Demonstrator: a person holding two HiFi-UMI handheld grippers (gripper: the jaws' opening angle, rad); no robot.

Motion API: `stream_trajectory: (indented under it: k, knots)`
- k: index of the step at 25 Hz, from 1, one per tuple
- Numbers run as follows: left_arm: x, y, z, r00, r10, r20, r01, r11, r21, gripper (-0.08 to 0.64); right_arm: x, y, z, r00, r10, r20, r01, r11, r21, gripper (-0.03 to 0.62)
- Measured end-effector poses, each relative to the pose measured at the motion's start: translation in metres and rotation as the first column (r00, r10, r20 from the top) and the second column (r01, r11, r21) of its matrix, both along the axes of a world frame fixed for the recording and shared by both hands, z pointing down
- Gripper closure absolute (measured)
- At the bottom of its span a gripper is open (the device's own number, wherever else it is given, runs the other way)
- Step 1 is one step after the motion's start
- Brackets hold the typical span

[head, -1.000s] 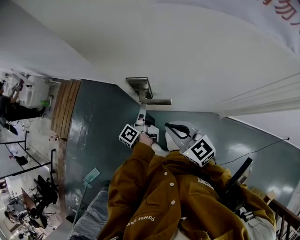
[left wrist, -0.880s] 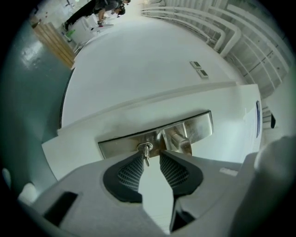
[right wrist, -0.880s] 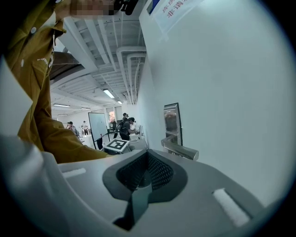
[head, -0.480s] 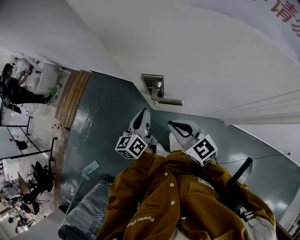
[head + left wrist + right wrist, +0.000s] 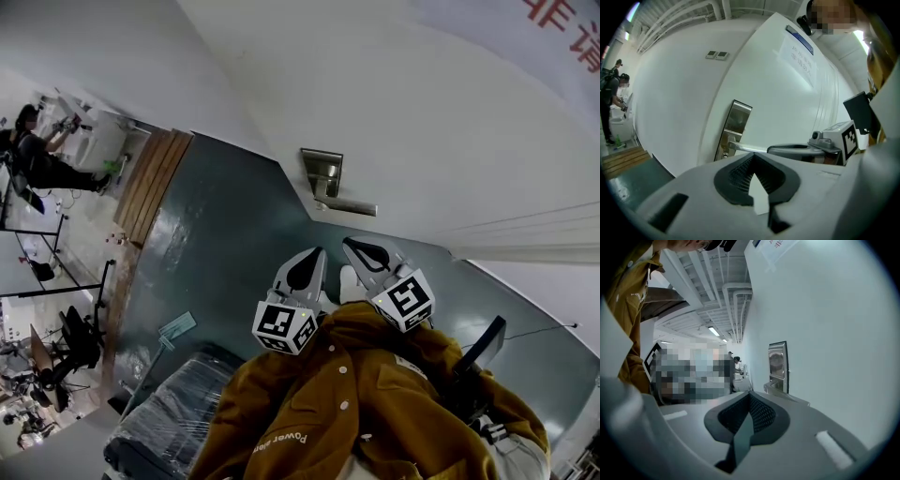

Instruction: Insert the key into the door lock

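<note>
Two claws hang side by side in front of the white door (image 5: 422, 131). The left claw (image 5: 310, 259) is pinched together on nothing, and so is the right claw (image 5: 355, 247). The lock (image 5: 322, 174) sits at 12 o'clock from them, well apart. Only the left gripper view shows the little keyhole (image 5: 724, 154), at 7 o'clock from the handle (image 5: 746, 148).

We cannot make out a keyhole on the lock plate (image 5: 322, 173), mid-frame in the head view: too small. Upper right, red lettering (image 5: 548, 9) is cut off. The right gripper (image 5: 774, 150) hides one end of the lever handle (image 5: 747, 148).
</note>
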State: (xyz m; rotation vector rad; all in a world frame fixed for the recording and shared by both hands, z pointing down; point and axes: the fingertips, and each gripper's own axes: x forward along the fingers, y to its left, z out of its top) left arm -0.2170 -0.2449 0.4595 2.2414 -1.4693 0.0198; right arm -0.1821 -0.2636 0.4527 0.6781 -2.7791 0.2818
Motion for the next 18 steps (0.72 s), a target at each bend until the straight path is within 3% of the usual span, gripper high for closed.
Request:
stream_trajectory:
  k: [18]
  knots:
    - [0.0051,0.0104,0.0012,0.999,0.05,0.002,-0.05,0.999,0.015,0.56,-0.0058,0.0082,-0.0072,1.0,0.004,0.021,-0.005,1.0,0.031,0.586]
